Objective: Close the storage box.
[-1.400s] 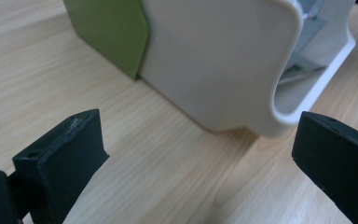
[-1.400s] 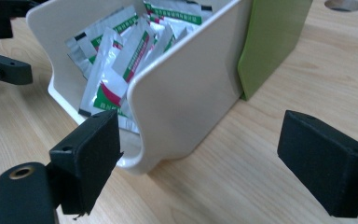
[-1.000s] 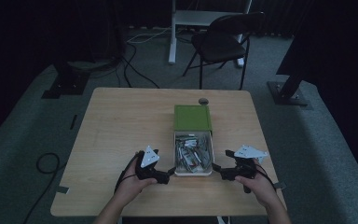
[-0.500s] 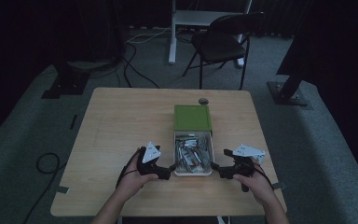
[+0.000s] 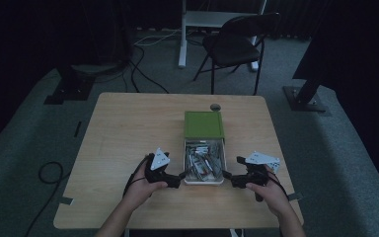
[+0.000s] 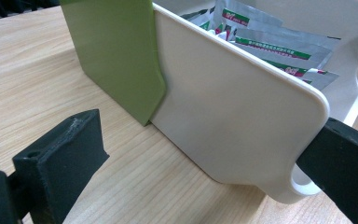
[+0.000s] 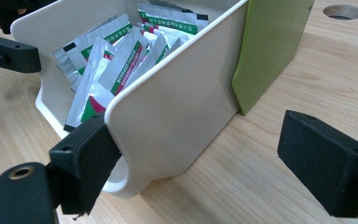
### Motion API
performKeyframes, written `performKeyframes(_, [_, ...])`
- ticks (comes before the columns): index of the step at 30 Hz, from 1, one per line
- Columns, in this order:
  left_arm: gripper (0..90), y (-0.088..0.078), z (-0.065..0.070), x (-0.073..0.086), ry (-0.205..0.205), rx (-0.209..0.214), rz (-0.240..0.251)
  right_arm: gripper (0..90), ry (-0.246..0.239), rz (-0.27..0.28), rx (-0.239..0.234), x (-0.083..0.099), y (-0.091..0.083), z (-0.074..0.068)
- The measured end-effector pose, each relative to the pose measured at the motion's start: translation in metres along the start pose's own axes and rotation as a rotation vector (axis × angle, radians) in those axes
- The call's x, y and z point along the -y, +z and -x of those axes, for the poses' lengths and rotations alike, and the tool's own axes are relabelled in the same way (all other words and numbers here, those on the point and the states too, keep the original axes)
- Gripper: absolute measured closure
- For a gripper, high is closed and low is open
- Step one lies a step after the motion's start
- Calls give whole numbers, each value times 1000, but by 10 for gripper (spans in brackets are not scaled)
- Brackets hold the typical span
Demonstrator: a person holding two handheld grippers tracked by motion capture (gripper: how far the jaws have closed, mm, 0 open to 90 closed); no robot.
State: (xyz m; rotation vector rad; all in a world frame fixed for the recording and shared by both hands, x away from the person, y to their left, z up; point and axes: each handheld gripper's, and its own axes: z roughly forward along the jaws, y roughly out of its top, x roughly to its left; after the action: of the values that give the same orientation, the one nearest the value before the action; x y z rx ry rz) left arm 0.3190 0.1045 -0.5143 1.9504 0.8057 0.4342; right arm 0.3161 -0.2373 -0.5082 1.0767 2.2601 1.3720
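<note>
Both tongs, left (image 5: pixel 181 176) and right (image 5: pixel 225 174), gape open at the drawer's (image 5: pixel 205 180) front corners on the worktop (image 5: pixel 128 128); we judge the next move is closing on them to slide it from the green sleeve (image 5: pixel 204 124).

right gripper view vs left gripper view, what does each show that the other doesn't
Only the right gripper view has the round hole in the table and the drawer's right-hand wall with the right tongs open around its front corner. Only the left gripper view has the drawer's left-hand wall with the left tongs open around that corner. Both share the white drawer pulled out of its green case, the silver sachets standing inside, and the wooden table.
</note>
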Motion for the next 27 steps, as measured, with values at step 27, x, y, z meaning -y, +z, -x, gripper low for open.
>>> performKeyframes(27, [29,8,-11,-5,-26,-11,-3,130,-19,-4,34,-8,7,4])
